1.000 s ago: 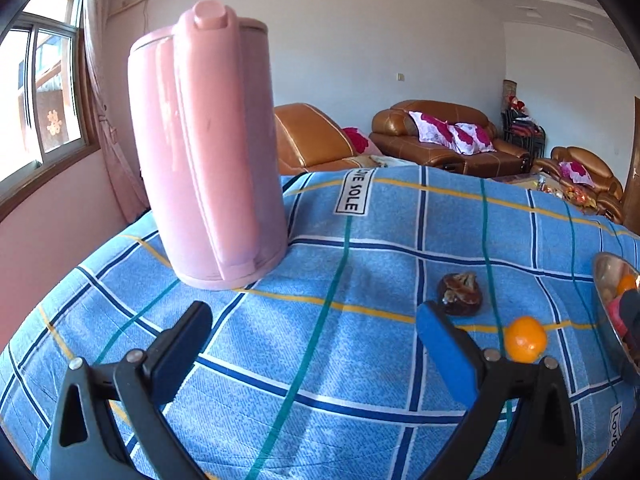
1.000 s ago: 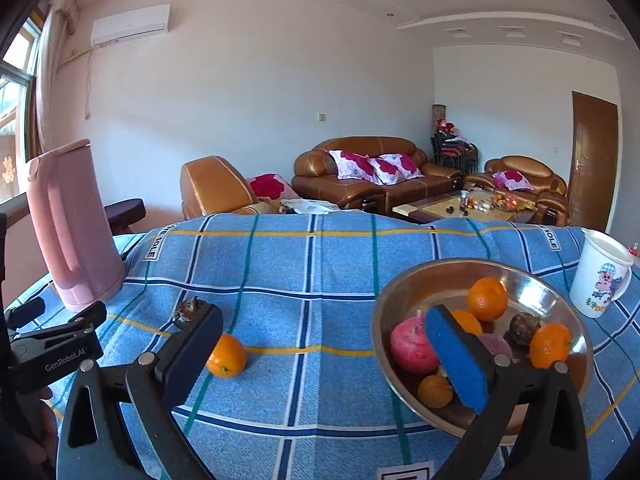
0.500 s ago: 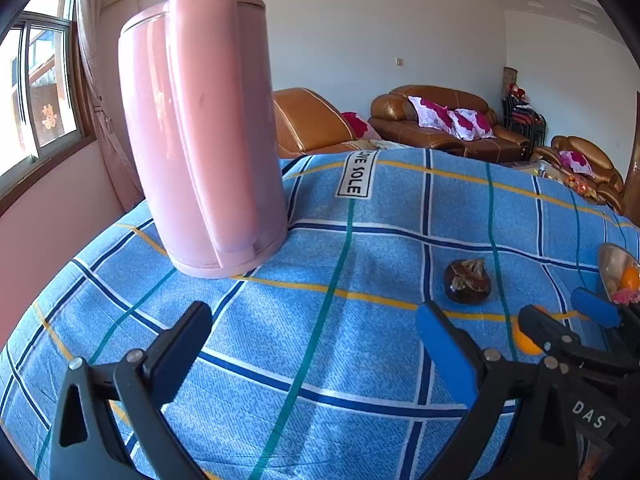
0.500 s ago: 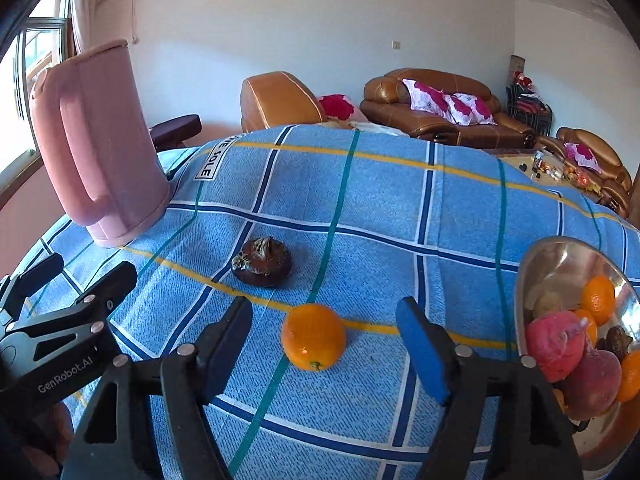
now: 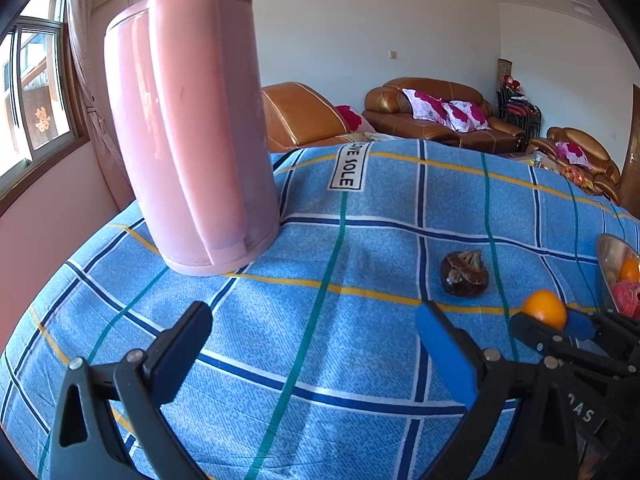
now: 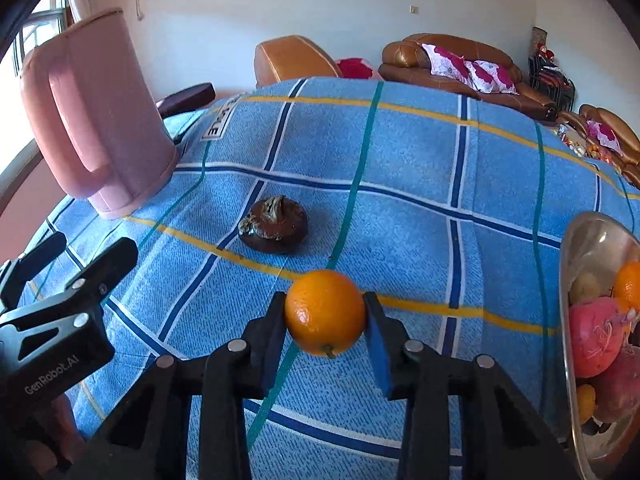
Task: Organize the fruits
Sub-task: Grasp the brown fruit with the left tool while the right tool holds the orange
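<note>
Orange pinched on the table, bowl off to the right.

We see the orange (image 6: 325, 312) between the closing jaws of our right hand-held gripper (image 6: 326, 322) — pads touching both sides; the metal bowl (image 6: 588, 240) lies near, across bare cloth, while the left hand-held gripper (image 5: 312, 344) hangs wide open and empty, farther off.

left gripper (image 5: 312, 344): black plastic frame, triangular cut-outs, silver rivets, one blue pad, white "GenRobot.AI" lettering | right gripper (image 6: 325, 316): same black frame, silver rivets, blue pad on one finger, white letters "DAS" on side
</note>
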